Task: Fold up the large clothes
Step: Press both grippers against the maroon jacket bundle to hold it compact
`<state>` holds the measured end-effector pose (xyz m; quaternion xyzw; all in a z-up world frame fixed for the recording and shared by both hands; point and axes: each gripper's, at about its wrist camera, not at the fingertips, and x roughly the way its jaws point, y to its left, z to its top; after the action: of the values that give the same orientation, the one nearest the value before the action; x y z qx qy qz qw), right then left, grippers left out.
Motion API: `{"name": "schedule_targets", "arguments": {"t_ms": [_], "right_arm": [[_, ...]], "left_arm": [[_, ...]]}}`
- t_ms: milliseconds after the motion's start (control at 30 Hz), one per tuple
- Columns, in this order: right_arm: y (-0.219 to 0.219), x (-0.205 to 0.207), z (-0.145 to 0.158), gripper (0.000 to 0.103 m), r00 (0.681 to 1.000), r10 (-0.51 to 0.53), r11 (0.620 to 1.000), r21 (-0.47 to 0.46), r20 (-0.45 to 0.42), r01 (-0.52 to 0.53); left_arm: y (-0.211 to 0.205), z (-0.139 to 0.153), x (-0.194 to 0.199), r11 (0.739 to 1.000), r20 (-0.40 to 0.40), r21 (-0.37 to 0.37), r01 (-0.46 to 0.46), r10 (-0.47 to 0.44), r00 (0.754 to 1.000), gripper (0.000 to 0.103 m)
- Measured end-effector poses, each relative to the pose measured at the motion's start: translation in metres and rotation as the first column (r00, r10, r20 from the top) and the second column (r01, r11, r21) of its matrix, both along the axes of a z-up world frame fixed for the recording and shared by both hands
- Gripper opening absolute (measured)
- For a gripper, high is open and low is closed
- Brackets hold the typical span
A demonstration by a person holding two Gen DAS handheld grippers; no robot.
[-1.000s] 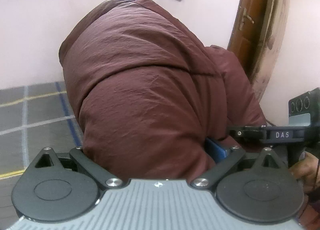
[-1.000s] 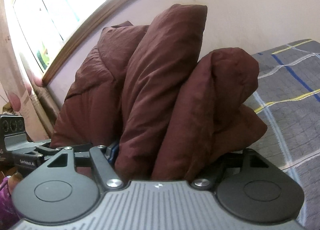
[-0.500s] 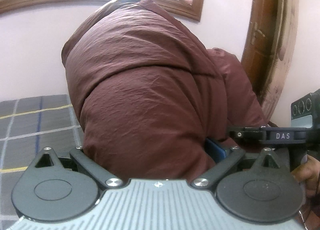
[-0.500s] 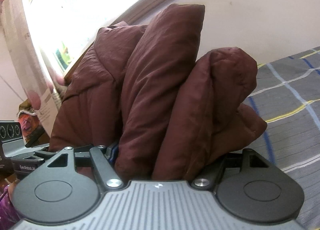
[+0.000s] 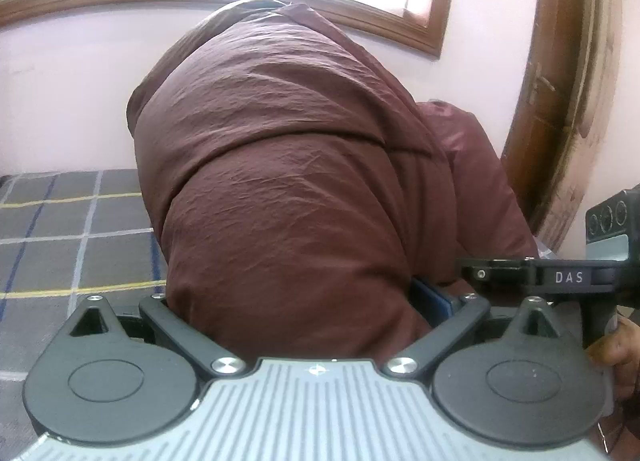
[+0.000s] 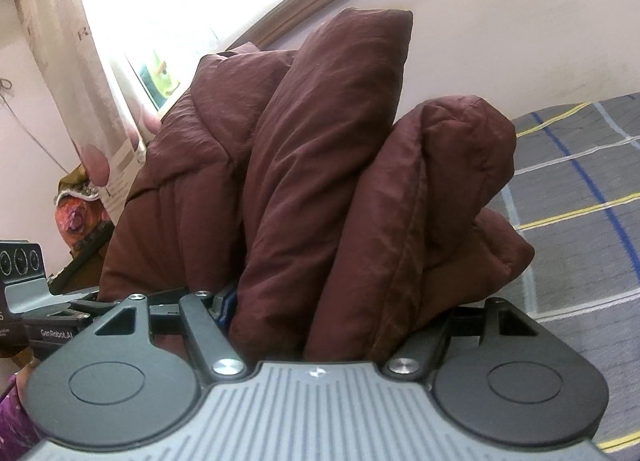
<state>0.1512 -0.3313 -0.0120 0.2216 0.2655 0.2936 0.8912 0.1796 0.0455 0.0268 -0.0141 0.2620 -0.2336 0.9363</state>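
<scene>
The folded maroon puffer jacket point(image 5: 292, 189) filled the middle of both wrist views, bunched into thick padded folds and lifted above the grey checked bedspread point(image 5: 60, 245). In the left wrist view its bulk rose from six o'clock toward twelve, packed between the jaws of the left gripper point(image 5: 308, 301), which stood wide apart and clamped on the thick bundle. In the right wrist view the jacket point(image 6: 320, 189) stood in three upright rolls, and the right gripper point(image 6: 332, 313) likewise had its jaws spread wide and pressed onto the padding; the fingertips of both were buried in cloth.

At three o'clock in the left view the right gripper's body point(image 5: 568, 277) sat just beside the jacket, with a hand point(image 5: 616, 345) under it. A wooden window frame point(image 5: 360, 13) ran across twelve o'clock on a pale wall point(image 5: 60, 101), and a brown door point(image 5: 560, 81) stood at two o'clock. In the right view, a curtain point(image 6: 80, 81) hung at ten o'clock.
</scene>
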Motion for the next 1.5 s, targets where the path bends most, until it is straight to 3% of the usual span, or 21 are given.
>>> {"name": "schedule_targets", "arguments": {"t_ms": [267,333,600,1500], "right_arm": [[0.006,-0.008,0.008,0.071,1.0,0.026,1.0,-0.016,0.006,-0.026],[-0.018,-0.021,0.002,0.071,0.999,0.032,0.999,-0.016,0.008,-0.032],[-0.018,-0.009,0.007,0.071,0.999,0.04,0.999,-0.021,0.007,-0.04],[-0.034,-0.006,0.017,0.071,0.999,0.051,0.997,-0.062,0.013,-0.051]], "left_arm": [[0.023,0.0,-0.006,0.999,0.001,-0.021,-0.029,0.029,1.0,0.098],[0.026,0.001,-0.007,0.999,0.001,-0.023,-0.035,0.035,0.999,0.098],[0.036,0.0,-0.006,0.998,-0.001,-0.034,-0.049,0.049,0.999,0.098],[0.029,-0.005,-0.007,0.994,-0.017,-0.061,-0.091,0.09,0.996,0.098]]}}
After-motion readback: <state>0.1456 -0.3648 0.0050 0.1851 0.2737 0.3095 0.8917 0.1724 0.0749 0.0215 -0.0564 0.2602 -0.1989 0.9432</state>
